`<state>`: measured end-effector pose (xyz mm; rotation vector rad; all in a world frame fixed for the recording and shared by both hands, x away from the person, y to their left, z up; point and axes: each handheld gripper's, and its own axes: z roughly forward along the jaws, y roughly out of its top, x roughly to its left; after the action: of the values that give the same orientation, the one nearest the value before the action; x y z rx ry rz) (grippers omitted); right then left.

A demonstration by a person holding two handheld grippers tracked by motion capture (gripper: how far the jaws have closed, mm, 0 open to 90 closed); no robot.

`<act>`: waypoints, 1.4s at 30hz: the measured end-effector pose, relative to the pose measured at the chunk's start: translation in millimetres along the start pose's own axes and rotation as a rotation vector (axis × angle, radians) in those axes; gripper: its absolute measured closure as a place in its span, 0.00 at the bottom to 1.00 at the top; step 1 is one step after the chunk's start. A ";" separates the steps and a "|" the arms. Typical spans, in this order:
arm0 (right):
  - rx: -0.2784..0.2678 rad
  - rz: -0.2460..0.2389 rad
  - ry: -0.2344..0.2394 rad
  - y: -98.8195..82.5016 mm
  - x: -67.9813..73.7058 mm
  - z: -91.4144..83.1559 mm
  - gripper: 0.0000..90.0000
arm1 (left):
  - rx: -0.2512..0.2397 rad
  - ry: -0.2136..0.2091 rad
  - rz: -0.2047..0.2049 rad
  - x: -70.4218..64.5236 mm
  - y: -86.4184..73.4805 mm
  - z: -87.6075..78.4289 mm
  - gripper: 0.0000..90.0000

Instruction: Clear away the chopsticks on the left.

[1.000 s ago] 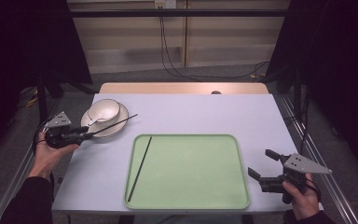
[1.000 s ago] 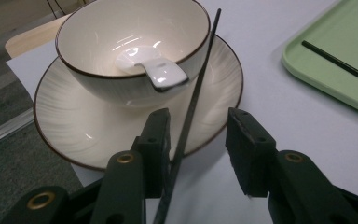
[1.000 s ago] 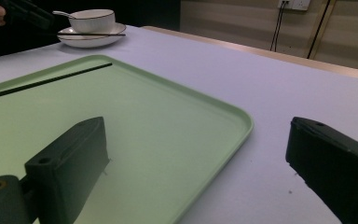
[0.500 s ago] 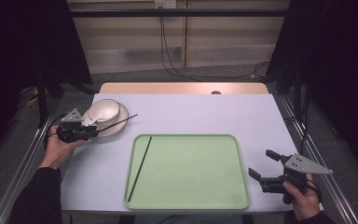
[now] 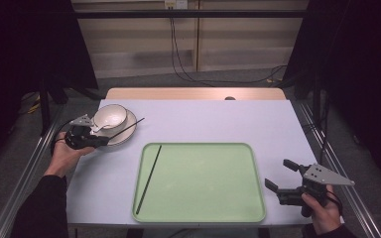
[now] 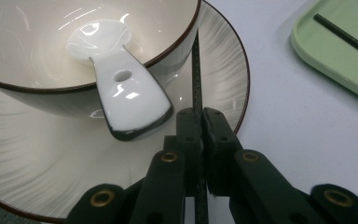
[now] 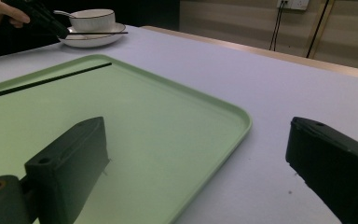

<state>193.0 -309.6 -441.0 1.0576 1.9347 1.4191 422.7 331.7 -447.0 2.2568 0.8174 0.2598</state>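
Pinching a black chopstick over the saucer, left hand-held gripper; right hand-held gripper resting spread beside the green tray.

Bowl: upper and left portions cut off by the frame of the left gripper view. Plate: lower rim cut off. Tray: corner visible, remainder out of frame. Held chopstick: lower length hidden between the jaws.
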 end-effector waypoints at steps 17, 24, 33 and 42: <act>-0.001 -0.007 0.005 2.0 1.7 1.7 0.05 | -0.095 -0.016 -0.092 -35.3 -3.2 -35.6 0.96; -0.002 -0.012 0.007 2.8 2.8 2.8 0.05 | -0.134 -0.004 -0.139 -57.9 -5.3 -48.6 0.96; -0.003 -0.018 0.011 3.3 3.2 2.3 0.05 | -0.182 0.031 -0.204 -86.2 -15.4 -59.9 0.96; -0.009 -0.009 0.000 3.2 2.9 3.1 0.05 | -0.213 0.062 -0.293 -123.2 -19.6 -60.8 0.96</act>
<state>194.7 -305.1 -438.8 1.0429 1.9287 1.4217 292.9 299.4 -410.2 1.9114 1.0857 0.2664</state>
